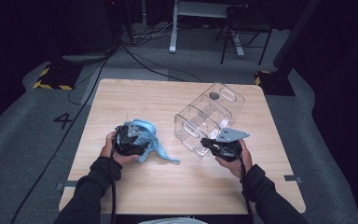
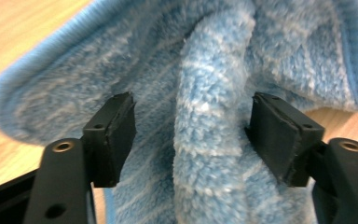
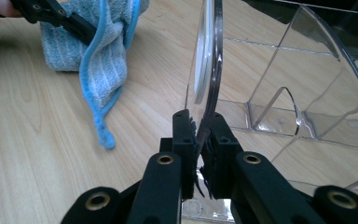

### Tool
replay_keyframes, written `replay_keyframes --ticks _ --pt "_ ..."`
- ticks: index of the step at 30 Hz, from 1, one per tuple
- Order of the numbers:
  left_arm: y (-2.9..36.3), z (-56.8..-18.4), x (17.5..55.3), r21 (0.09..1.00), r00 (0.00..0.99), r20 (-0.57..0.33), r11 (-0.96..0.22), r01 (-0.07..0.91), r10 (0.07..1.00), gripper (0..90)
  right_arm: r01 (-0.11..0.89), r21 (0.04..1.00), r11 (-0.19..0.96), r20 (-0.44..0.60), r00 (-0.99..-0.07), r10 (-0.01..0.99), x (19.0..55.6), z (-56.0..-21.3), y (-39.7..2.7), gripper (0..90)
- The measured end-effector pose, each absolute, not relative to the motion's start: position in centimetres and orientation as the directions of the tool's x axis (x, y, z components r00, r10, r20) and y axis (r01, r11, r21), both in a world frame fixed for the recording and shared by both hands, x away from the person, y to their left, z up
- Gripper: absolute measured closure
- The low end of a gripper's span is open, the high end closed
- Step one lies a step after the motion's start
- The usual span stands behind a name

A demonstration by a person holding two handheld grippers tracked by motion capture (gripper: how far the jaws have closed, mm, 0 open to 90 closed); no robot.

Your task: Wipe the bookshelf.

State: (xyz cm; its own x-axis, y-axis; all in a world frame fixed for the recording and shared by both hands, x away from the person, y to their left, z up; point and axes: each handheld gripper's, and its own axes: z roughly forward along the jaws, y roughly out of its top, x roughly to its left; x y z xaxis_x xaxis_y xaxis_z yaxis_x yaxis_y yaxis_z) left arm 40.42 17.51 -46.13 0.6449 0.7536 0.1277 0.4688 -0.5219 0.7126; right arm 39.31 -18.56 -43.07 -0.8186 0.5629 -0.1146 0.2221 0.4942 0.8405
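A light blue fluffy cloth (image 1: 154, 138) lies crumpled on the wooden table (image 1: 168, 186), left of centre. My left gripper (image 1: 137, 140) is down on it. In the left gripper view a thick fold of the cloth (image 2: 214, 93) stands between the jaws of my left gripper (image 2: 193, 133), which sit wide apart and open. A clear plastic divided container (image 1: 209, 114) lies tipped at the table's right. My right gripper (image 1: 210, 143) is at its near end. In the right gripper view my right gripper (image 3: 200, 135) is shut on the container's thin clear wall (image 3: 207, 70).
The cloth (image 3: 100, 65) and the other gripper (image 3: 70, 21) show at the upper left of the right gripper view. Bare wood lies in front of both hands. Beyond the table are grey carpet, cables, a chair (image 1: 242, 28) and stand bases.
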Motion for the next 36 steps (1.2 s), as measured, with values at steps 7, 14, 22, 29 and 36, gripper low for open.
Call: replay_keyframes --ticks 7,14,22,29,36 --pt "18.2 -44.7 38.9 0.753 0.65 0.126 -0.499 0.43 0.75 26.2 0.236 0.844 0.482 -0.107 -0.806 0.582 40.0 -43.1 -17.3 84.2" --pt "18.4 -43.2 37.0 0.784 0.685 0.11 -0.487 0.385 0.72 25.0 0.239 0.843 0.482 -0.105 -0.806 0.583 40.3 -43.0 -16.4 82.7" --pt "19.5 -42.8 34.5 0.768 0.7 0.142 -0.524 0.368 0.7 25.1 0.238 0.841 0.485 -0.102 -0.812 0.575 40.2 -42.9 -15.8 71.9" --pt "20.9 -43.2 32.5 0.752 0.694 0.145 -0.534 0.386 0.705 25.1 0.196 0.839 0.508 -0.125 -0.839 0.53 38.4 -42.3 -17.6 62.4" --pt "22.1 -44.5 31.1 0.707 0.688 0.156 -0.567 0.423 0.709 25.2 0.157 0.836 0.526 -0.178 -0.829 0.53 36.6 -41.6 -20.0 56.5"
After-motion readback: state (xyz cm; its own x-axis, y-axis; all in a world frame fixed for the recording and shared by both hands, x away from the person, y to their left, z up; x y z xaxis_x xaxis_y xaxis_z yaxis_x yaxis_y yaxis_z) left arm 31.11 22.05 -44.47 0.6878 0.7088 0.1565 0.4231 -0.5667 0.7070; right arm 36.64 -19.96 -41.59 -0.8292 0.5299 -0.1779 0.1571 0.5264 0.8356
